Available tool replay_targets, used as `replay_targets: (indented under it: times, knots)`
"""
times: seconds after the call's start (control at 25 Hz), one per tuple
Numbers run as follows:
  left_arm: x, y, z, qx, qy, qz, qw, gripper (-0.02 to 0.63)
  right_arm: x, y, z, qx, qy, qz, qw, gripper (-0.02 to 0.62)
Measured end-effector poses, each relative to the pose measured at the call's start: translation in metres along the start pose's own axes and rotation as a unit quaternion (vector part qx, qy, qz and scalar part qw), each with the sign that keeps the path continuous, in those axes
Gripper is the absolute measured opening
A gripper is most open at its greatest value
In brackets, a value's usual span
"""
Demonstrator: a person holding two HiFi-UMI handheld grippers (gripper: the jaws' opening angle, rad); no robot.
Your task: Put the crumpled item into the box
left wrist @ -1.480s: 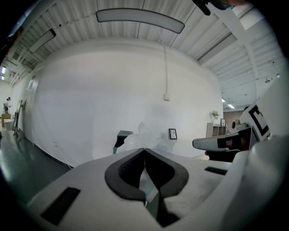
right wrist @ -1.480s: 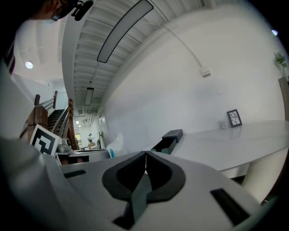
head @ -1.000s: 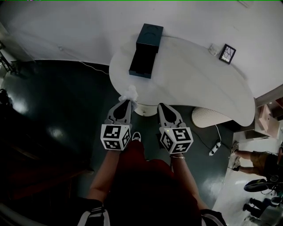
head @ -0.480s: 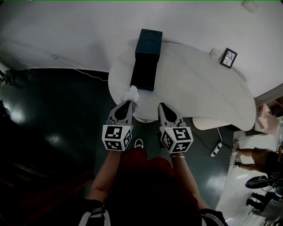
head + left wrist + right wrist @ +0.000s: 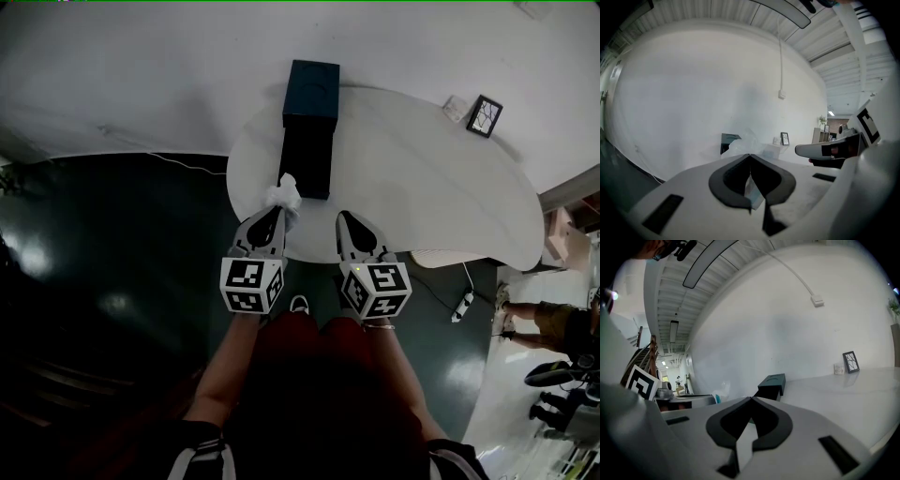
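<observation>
The crumpled white item [image 5: 283, 195] sticks out of my left gripper [image 5: 273, 216], which is shut on it just over the near edge of the white table [image 5: 412, 178]. In the left gripper view the crumpled item [image 5: 746, 142] bulges above the closed jaws of the left gripper [image 5: 750, 158]. The dark teal box [image 5: 310, 86] stands at the table's far edge, with a long dark part [image 5: 307, 159] lying flat toward me. My right gripper [image 5: 346, 221] is shut and holds nothing, level with the left one; in its own view the right gripper [image 5: 751, 399] faces the box [image 5: 771, 382].
A small picture frame [image 5: 483, 114] and a small white object [image 5: 454, 107] sit at the table's far right. On the dark floor lie a cable [image 5: 178, 161] and a power strip [image 5: 460, 307]. A person's legs [image 5: 539, 323] show at the right.
Both grippers have moved forward toward the table. The left gripper has carried the crumpled item from beyond the table's edge to over it, closer to the box.
</observation>
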State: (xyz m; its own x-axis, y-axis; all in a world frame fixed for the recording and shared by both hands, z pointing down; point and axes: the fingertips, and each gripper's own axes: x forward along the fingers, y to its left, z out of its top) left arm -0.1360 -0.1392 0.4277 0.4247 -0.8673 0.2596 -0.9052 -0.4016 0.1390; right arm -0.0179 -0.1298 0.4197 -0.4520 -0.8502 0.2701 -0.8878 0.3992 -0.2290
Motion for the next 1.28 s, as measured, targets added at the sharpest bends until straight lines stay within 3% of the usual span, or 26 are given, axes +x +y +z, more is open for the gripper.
replay_targets:
  times: [0.44,1.28]
  knots:
    - [0.042,0.007,0.003,0.016,0.016,-0.022,0.9995,0.023,0.024,-0.017,0.0,0.007,0.006,-0.018,1.0,0.015]
    - [0.145,0.019,0.009,0.023,0.056,-0.015,0.998,0.023,0.084,-0.079,0.01,0.022,0.028,-0.015,0.999,0.015]
